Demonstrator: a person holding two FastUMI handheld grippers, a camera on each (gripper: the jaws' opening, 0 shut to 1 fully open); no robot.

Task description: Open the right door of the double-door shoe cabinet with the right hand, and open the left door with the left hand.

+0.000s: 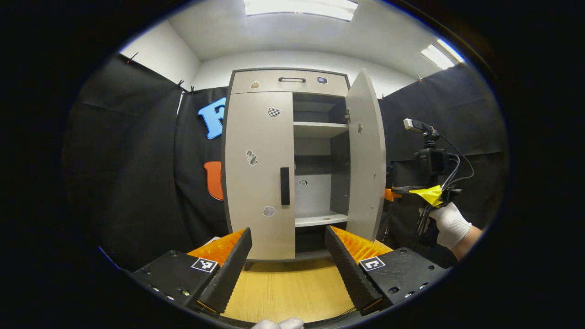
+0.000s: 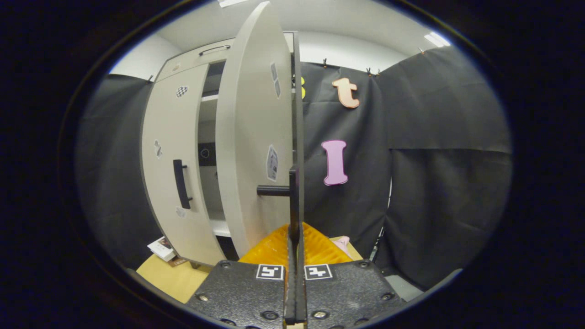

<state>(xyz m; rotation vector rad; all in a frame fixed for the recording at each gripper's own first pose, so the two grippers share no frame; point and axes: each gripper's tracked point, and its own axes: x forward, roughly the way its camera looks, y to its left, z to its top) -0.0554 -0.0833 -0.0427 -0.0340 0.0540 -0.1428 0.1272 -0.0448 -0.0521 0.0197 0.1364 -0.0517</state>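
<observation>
While the right door (image 1: 365,155) stands swung well out, the left door (image 1: 258,173) is flat shut, so I judge step one about done and step two not started. My right gripper (image 2: 292,237) is pressed together with the fingers nearly touching, right below the right door's handle (image 2: 292,192); whether both fingers pinch the handle or have just closed beneath it, I cannot tell. My left gripper (image 1: 288,249) is spread wide, nothing between the fingers, aimed at the cabinet (image 1: 288,82) from a short way off over the wooden floor (image 1: 283,288).

Next move, as I see it: bring the left gripper up and in to the left door's handle (image 1: 284,186), straddle the bar, close, then pull along the door's arc toward the left.

The left gripper view gives the cabinet front on, its inner shelves (image 1: 320,219), plus my gloved right hand (image 1: 450,224) off beside the open door. The right gripper view gives the door edge-on and a small box (image 2: 162,249) on the floor by the cabinet's foot.
</observation>
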